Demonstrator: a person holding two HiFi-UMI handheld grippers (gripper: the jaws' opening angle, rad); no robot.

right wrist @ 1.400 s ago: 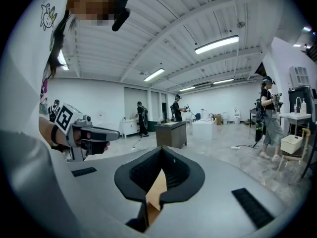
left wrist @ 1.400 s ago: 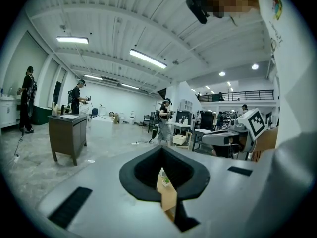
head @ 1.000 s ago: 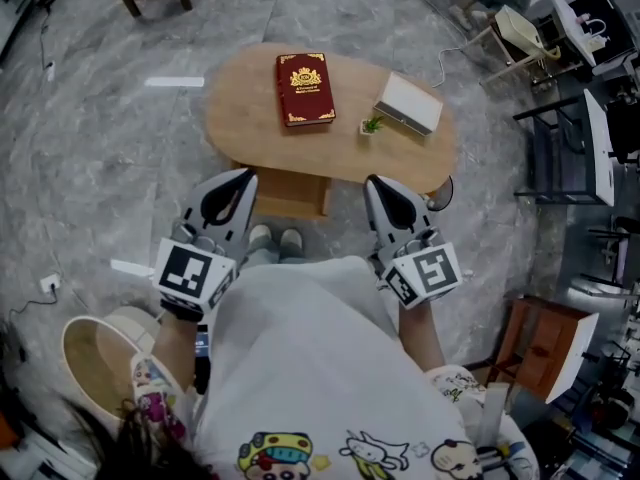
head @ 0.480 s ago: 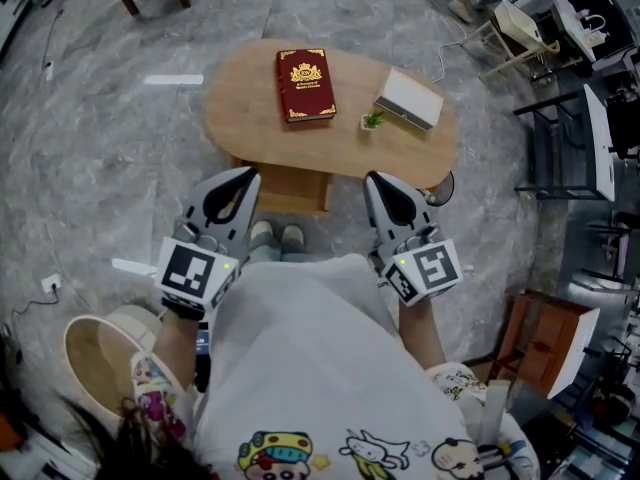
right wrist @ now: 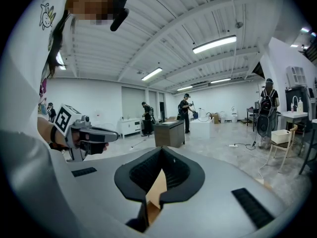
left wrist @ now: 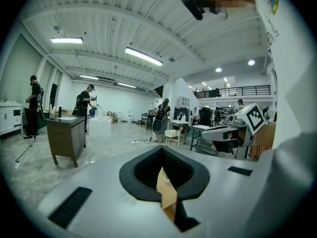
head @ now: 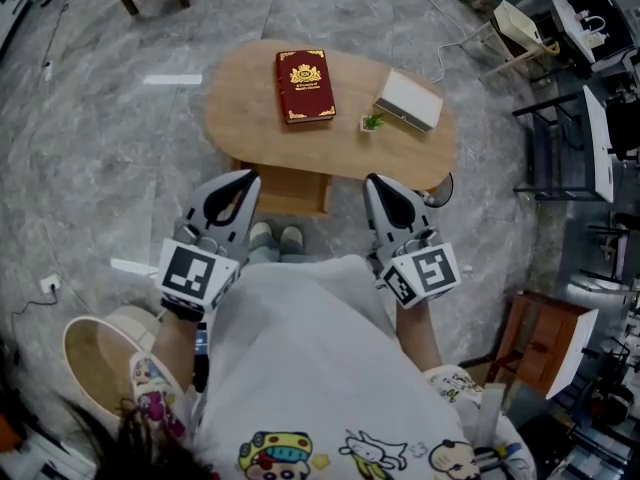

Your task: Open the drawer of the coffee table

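Note:
An oval wooden coffee table [head: 250, 118] stands on the marble floor ahead of me. Its drawer [head: 290, 193] sits under the near edge and looks closed. My left gripper [head: 243, 178] and right gripper [head: 375, 182] hover side by side just short of the table's near edge, flanking the drawer, touching nothing. Both are shut and empty. In the left gripper view the left gripper [left wrist: 161, 152] has its jaws together, with a sliver of wood showing through the slit. The right gripper [right wrist: 159, 155] looks the same in the right gripper view.
On the tabletop lie a red book [head: 304, 86], a white box [head: 408, 100] and a tiny green plant [head: 372, 123]. A round basket [head: 95, 358] stands at lower left, a wooden cabinet [head: 545, 343] at right, chairs and racks at upper right. Several people stand far off.

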